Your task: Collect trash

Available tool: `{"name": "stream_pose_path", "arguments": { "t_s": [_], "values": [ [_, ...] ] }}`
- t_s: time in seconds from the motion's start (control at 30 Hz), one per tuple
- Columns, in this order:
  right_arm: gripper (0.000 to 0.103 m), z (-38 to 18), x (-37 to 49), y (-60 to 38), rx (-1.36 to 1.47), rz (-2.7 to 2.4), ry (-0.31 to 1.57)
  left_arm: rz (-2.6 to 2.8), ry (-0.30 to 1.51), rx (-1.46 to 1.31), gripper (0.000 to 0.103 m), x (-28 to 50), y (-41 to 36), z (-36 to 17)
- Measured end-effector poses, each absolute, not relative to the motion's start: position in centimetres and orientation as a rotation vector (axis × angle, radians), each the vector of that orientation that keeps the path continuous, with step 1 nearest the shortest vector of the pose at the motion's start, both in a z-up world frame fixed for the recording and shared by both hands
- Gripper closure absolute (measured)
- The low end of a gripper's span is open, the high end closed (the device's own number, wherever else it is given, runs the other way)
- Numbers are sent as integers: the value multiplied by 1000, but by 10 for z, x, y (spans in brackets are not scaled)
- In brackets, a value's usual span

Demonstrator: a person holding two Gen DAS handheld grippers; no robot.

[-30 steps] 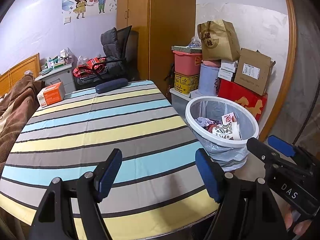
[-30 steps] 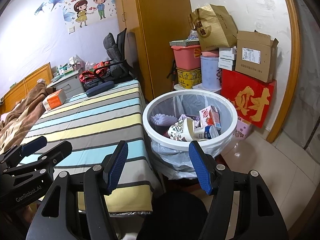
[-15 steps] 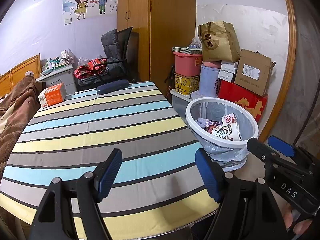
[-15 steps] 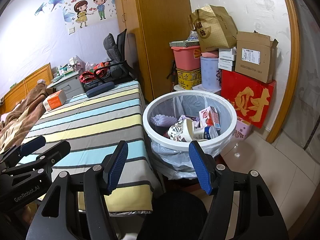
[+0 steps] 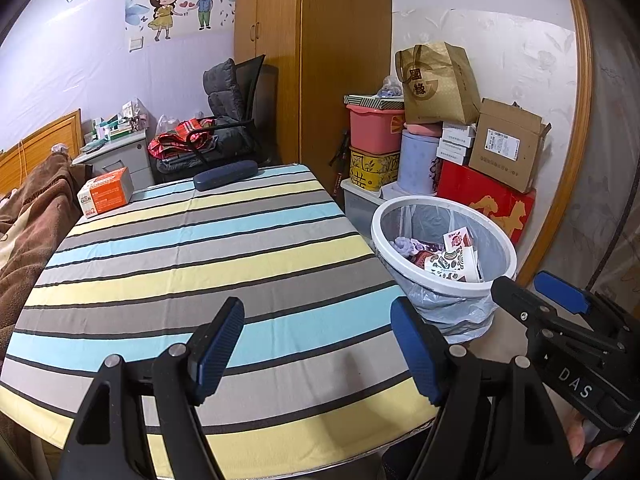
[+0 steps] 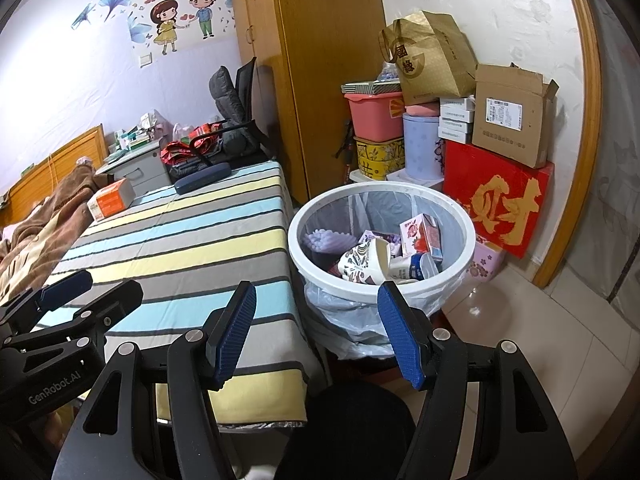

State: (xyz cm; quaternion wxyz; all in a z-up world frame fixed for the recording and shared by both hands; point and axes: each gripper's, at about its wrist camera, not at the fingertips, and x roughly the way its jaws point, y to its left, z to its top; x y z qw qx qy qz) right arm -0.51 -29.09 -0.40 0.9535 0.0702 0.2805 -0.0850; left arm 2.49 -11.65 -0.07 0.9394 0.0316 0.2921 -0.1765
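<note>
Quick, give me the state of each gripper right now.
Left gripper: open, nothing between its jaws, above the striped tablecloth.
Right gripper: open, empty, pointed toward the white trash bin.

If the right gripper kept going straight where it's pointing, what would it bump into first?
Probably the white trash bin. The right gripper is open and empty, and the bin's near rim and its plastic liner sit just beyond its fingers. Depth is hard to judge here.
</note>
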Motion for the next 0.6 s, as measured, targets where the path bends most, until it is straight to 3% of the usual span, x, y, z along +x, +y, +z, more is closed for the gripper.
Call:
{"name": "stream_pose_path", "arguments": {
  "t_s": [0.6],
  "values": [
    [38, -4, -5, -291, 140, -172, 573, -365, 596, 67, 26, 24, -116, 1]
  ]
}}
